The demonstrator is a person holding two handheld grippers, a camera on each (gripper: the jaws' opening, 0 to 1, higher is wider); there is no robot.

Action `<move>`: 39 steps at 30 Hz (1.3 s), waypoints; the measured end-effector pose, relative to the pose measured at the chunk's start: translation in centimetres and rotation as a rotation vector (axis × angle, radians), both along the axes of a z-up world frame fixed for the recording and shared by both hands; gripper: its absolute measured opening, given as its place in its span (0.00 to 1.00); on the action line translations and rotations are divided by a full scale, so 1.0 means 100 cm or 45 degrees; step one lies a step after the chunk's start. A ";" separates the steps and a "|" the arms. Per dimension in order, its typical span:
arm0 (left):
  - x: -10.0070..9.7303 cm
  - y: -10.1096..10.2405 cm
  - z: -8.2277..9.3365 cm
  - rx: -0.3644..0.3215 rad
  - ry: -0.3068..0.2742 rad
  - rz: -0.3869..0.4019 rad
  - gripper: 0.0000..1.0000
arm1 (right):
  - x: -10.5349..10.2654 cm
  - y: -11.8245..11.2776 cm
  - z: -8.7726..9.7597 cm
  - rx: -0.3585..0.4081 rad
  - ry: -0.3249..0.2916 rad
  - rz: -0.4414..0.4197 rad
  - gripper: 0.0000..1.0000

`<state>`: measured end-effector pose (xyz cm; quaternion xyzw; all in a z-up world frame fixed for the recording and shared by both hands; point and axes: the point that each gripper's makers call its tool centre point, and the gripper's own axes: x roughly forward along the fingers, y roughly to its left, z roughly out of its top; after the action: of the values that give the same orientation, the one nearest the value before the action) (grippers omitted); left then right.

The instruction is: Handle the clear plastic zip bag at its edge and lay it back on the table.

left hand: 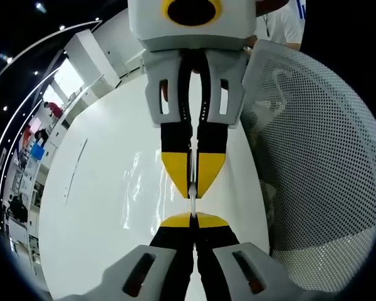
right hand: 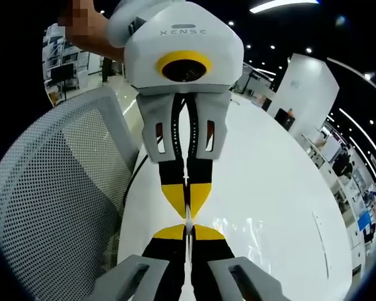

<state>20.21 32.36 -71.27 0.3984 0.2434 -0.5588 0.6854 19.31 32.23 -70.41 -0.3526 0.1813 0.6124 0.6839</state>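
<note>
Two claws pinching the clear bag's edge above the white tabletop

In the left gripper view, the left claw [left hand: 192, 216] is closing on the thin top edge of the clear plastic zip bag [left hand: 138, 188], meeting the right claw [left hand: 192, 182] tip to tip; the right gripper view is showing the same from the other side, right claw [right hand: 187, 231] against left claw [right hand: 187, 202]. Both are pressing together on that edge, probably so the limp bag [right hand: 244, 229] is hanging taut and flat over the tabletop [left hand: 94, 207] before lowering. A mesh chair [left hand: 313, 157] is standing beside the tabletop [right hand: 269, 169].
</note>
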 end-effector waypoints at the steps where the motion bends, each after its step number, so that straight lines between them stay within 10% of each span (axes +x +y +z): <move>1: 0.000 0.000 0.000 0.000 0.001 0.000 0.00 | 0.000 0.000 0.000 0.001 0.001 -0.001 0.00; 39: 0.001 0.009 0.002 -0.012 -0.002 0.025 0.00 | 0.000 0.002 0.002 0.022 0.023 -0.012 0.00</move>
<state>20.28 33.22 -71.09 0.3933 0.2440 -0.5530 0.6928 19.29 32.45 -70.16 -0.3403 0.1838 0.6138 0.6882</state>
